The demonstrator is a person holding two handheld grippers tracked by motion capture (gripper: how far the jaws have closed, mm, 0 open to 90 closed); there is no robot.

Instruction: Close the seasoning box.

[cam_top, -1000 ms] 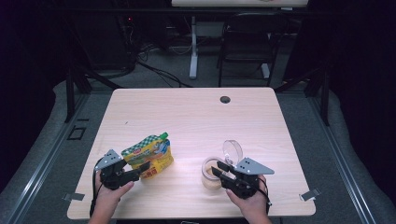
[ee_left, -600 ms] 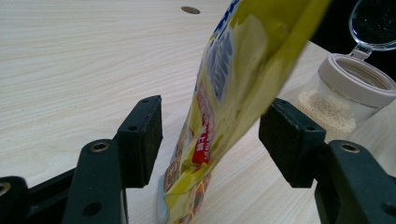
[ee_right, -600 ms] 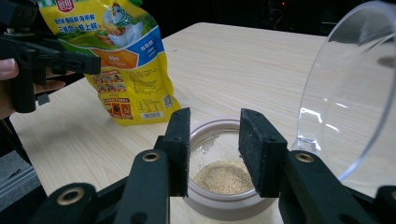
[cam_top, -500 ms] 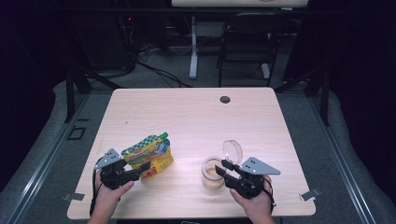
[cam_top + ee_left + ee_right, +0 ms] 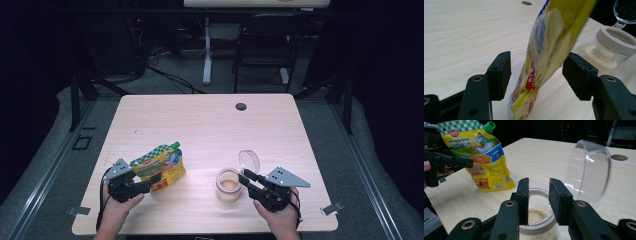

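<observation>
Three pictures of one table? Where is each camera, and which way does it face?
High view: above the person's side, looking forward and down on the table; both hands show, holding the left gripper and right gripper.
Left gripper view: rides that gripper, looking along its jaws at the yellow pouch.
Right gripper view: rides that gripper, looking over the open jar.
All three share pouch and jar.

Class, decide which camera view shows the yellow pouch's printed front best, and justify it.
The right gripper view: the yellow pouch faces it, print and green cap plain. The left gripper view shows its edge, close and blurred; the high view shows it small.
</observation>
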